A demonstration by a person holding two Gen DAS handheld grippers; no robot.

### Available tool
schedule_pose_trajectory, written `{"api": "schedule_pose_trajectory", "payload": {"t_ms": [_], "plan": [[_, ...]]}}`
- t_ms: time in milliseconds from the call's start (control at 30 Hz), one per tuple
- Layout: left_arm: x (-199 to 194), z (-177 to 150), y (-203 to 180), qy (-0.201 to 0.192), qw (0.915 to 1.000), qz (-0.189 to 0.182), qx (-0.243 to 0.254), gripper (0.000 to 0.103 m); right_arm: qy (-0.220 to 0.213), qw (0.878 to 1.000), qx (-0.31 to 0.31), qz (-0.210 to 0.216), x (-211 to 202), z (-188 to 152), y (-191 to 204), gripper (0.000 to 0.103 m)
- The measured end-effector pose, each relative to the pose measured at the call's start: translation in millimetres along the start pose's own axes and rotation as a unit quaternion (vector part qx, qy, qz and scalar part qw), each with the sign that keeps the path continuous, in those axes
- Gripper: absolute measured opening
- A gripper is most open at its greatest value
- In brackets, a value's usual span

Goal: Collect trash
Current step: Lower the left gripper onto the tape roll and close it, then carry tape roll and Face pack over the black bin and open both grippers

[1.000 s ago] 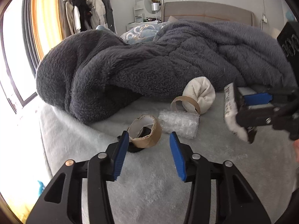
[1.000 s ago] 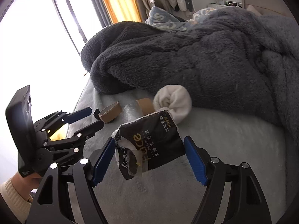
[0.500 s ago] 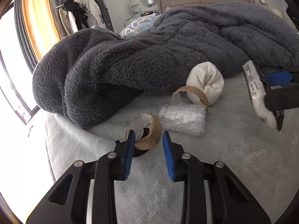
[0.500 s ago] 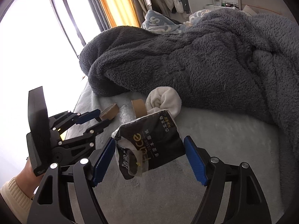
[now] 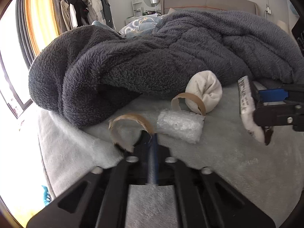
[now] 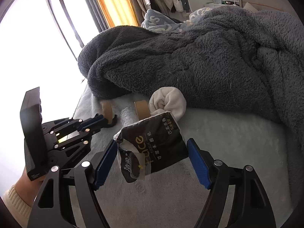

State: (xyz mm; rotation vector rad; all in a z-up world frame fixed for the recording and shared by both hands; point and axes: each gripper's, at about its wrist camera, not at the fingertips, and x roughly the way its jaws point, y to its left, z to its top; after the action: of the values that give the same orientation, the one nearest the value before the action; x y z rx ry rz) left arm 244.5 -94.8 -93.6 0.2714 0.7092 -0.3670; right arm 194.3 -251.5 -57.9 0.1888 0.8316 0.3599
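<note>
Left gripper (image 5: pixel 151 144) clenched tight on the rim of a cardboard ring (image 5: pixel 129 127), near the bed's (image 5: pixel 218 163) window-side edge. Right gripper (image 6: pixel 152 161) squeezing a black tissue pack (image 6: pixel 159 152), up off the bed. Bubble wrap (image 5: pixel 180 124), second ring (image 5: pixel 188 101) and white sock (image 5: pixel 206 88) lying just beside the grey blanket (image 5: pixel 152 60).

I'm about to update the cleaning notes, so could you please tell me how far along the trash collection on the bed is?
Nothing looks binned yet. In hand: the right gripper holds a black tissue pack, and the left gripper has shut on the wall of the nearer cardboard tape ring. Left on the bed: the bubble-wrap roll and a second cardboard ring beside the white sock ball.
</note>
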Motion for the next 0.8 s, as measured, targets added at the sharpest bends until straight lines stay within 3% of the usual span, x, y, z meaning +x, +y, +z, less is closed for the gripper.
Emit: {"api": "schedule_pose_trajectory", "payload": {"t_ms": [300, 400, 433, 500, 633, 800], "plan": [[-8.5, -3.6, 27.4, -0.001, 0.9965, -0.043, -0.072, 0.0, -0.014, 1.0, 0.002, 0.015, 3.2, 11.1, 18.9, 0.076], [-15.2, -0.5, 30.0, -0.019, 0.9962, -0.048, -0.071, 0.004, -0.011, 1.0, -0.003, 0.013, 5.9, 11.1, 21.5, 0.076], [-16.1, 1.4, 28.7, -0.024, 0.996, -0.052, -0.068, 0.009, -0.01, 1.0, -0.004, 0.011, 6.3, 11.5, 21.3, 0.076], [-15.1, 4.9, 23.9, -0.031, 0.9964, -0.049, -0.062, 0.038, -0.008, 1.0, 0.0, 0.008, 7.4, 10.8, 17.8, 0.076], [-5.3, 10.3, 7.3, -0.027, 0.9979, -0.045, -0.038, 0.041, -0.003, 1.0, 0.004, 0.002, 7.8, 7.8, 9.1, 0.076], [9.7, 12.8, 4.8, -0.013, 0.9991, -0.003, -0.041, 0.046, -0.001, 1.0, 0.008, -0.004, 1.5, 0.7, -4.1, 0.076]]}}
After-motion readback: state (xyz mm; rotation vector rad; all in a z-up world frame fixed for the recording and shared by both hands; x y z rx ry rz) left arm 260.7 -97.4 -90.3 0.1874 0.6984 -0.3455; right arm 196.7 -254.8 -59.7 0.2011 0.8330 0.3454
